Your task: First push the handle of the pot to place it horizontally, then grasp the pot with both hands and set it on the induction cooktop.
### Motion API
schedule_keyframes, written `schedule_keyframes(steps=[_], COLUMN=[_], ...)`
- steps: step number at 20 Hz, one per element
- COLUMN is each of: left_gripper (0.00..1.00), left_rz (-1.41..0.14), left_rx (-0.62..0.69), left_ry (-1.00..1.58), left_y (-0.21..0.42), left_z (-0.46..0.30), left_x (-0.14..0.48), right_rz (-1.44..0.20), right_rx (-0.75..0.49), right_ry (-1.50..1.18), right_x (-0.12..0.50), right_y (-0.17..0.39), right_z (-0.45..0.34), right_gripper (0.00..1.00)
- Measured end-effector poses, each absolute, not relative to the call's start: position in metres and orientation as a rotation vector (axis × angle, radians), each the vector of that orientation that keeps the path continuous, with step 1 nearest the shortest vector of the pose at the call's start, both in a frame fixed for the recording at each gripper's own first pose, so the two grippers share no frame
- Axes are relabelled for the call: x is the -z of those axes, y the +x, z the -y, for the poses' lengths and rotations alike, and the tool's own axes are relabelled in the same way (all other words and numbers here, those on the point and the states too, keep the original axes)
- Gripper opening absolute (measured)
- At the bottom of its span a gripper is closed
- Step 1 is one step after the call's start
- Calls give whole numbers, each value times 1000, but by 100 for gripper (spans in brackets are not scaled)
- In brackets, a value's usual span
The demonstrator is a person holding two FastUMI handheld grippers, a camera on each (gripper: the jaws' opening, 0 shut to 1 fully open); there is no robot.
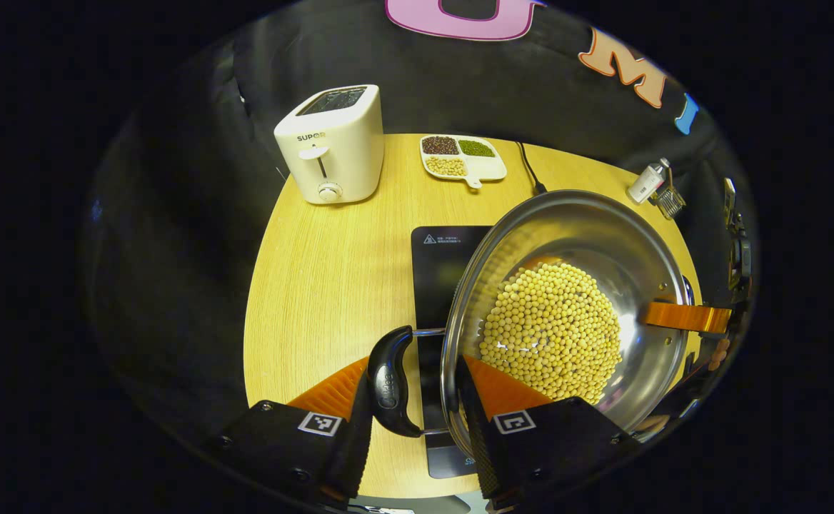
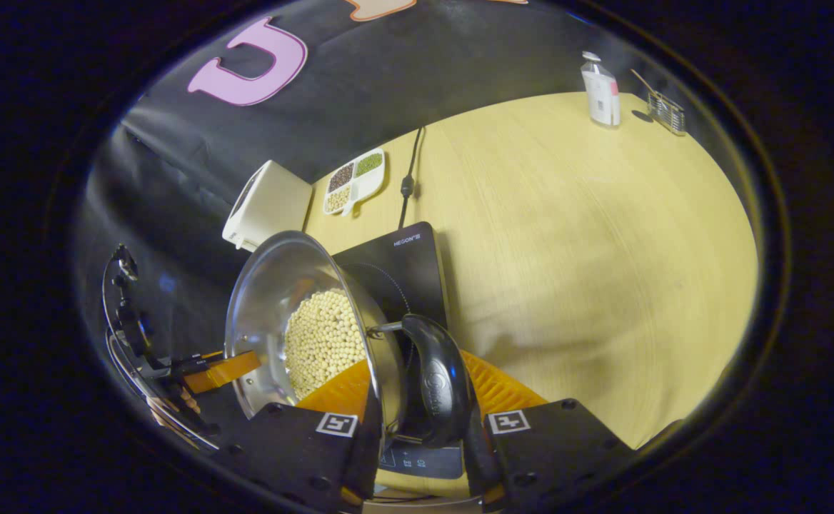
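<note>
A steel pot (image 1: 567,235) full of yellow beans (image 1: 553,332) hangs over the black induction cooktop (image 1: 442,264); I cannot tell whether it rests on it. My left gripper (image 1: 417,371) is shut on the pot's black side handle (image 1: 392,382), one finger outside the handle and one inside the rim. In the right gripper view, my right gripper (image 2: 420,371) is shut on the opposite black handle (image 2: 437,378) in the same way, beside the pot (image 2: 274,285) and over the cooktop (image 2: 403,260). The right gripper's finger (image 1: 685,316) shows at the far rim.
On the wooden table (image 2: 603,235) a white toaster (image 1: 331,146) and a divided dish of beans (image 1: 463,157) stand at the back. The cooktop's cord (image 1: 528,168) runs to the wall. A small white bottle (image 2: 600,93) and a clear holder (image 2: 667,113) sit at the far corner.
</note>
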State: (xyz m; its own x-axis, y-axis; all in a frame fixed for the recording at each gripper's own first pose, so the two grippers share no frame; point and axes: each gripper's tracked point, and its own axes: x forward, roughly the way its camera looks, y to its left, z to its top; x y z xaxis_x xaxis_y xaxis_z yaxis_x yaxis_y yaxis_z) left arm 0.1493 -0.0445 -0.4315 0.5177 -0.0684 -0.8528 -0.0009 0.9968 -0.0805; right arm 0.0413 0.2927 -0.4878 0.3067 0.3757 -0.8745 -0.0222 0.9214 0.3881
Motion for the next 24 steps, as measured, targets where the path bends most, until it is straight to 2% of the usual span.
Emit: schedule_keyframes(steps=[1, 2, 3, 6, 7, 10, 11, 14, 15, 16, 23, 24], left_gripper=[63, 63, 62, 63, 63, 63, 63, 63, 63, 64, 64, 64], left_rz=[-1028, -1032, -1035, -1044, -1045, -1047, -1048, -1040, -1038, -1035, -1026, -1025], left_rx=[35, 31, 27, 11, 6, -6, -7, -6, -6, -4, 15, 17], left_ry=[-71, -68, -65, -68, -70, -64, -57, -44, -46, -47, -46, -46], left_y=[149, 149, 149, 150, 150, 151, 151, 152, 153, 154, 155, 155], left_z=[44, 46, 46, 45, 45, 45, 45, 45, 45, 45, 45, 45], left_x=[431, 432, 431, 431, 431, 430, 429, 428, 428, 429, 428, 429], right_rz=[-1242, -1246, -1248, -1259, -1262, -1273, -1276, -1277, -1276, -1273, -1276, -1275], right_rx=[-267, -264, -264, -263, -260, -255, -253, -256, -259, -263, -263, -262], right_ry=[332, 334, 336, 338, 337, 335, 336, 354, 356, 362, 392, 391], right_x=[491, 494, 497, 504, 506, 512, 515, 516, 515, 515, 515, 515], right_y=[43, 45, 46, 49, 50, 51, 52, 53, 52, 52, 50, 51], right_z=[-294, -294, -295, -295, -296, -294, -295, -293, -293, -293, -293, -292], right_gripper=[46, 51, 46, 46, 52, 49, 52, 52, 46, 52, 52, 46])
